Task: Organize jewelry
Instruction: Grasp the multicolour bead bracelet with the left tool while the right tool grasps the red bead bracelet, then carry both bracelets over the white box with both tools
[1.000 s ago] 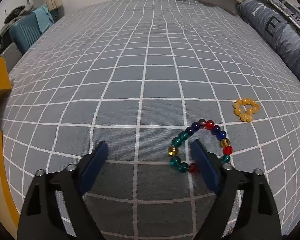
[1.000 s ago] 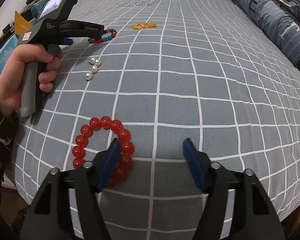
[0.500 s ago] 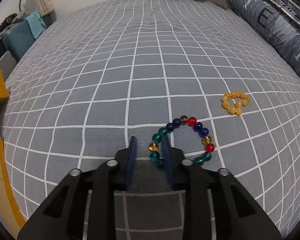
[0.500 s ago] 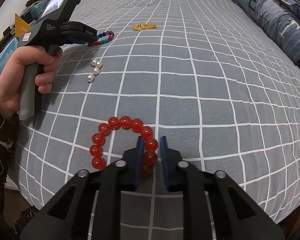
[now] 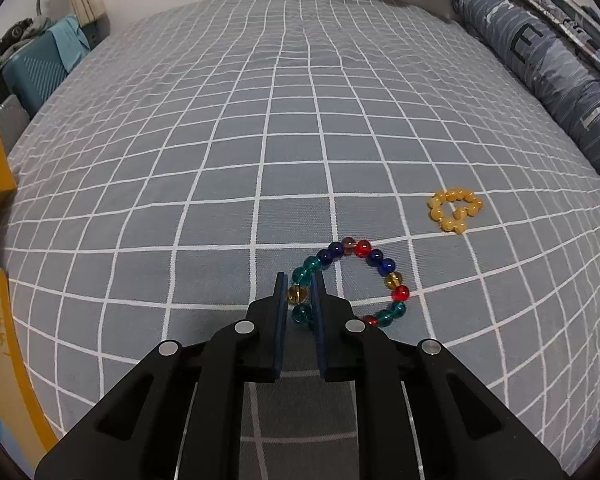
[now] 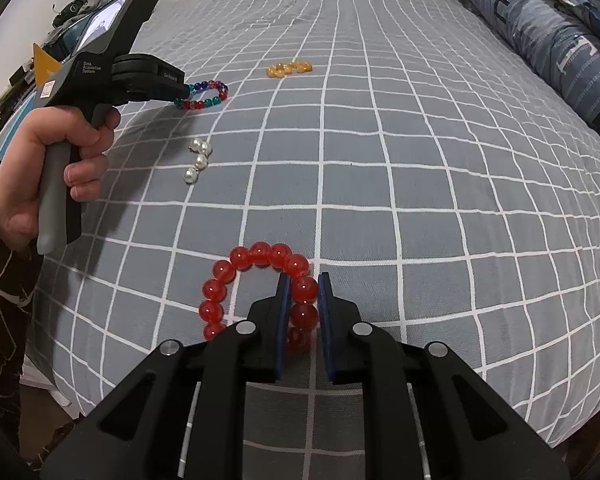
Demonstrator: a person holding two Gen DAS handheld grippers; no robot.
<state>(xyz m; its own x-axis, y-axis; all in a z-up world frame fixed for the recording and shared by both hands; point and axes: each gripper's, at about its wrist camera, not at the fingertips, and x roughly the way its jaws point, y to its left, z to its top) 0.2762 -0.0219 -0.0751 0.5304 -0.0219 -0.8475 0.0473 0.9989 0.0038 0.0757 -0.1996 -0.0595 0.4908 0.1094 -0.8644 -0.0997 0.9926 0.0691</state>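
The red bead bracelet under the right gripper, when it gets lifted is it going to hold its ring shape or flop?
Probably flop: the red bead bracelet is separate round beads on a cord, so the loop should sag below the right gripper, whose pads pinch only a bead or two. The beads look smooth and glossy, so they might slip or rotate between the pads. On the checked bedspread it likely won't roll.

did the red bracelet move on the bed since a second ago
Cannot tell: the red bracelet sits further right against the grid lines, but the camera moved too. The right gripper has closed on its beads.

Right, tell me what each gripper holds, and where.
Left gripper: multicolored bracelet, by its left-side beads. Right gripper: red bracelet, by its right-side beads.
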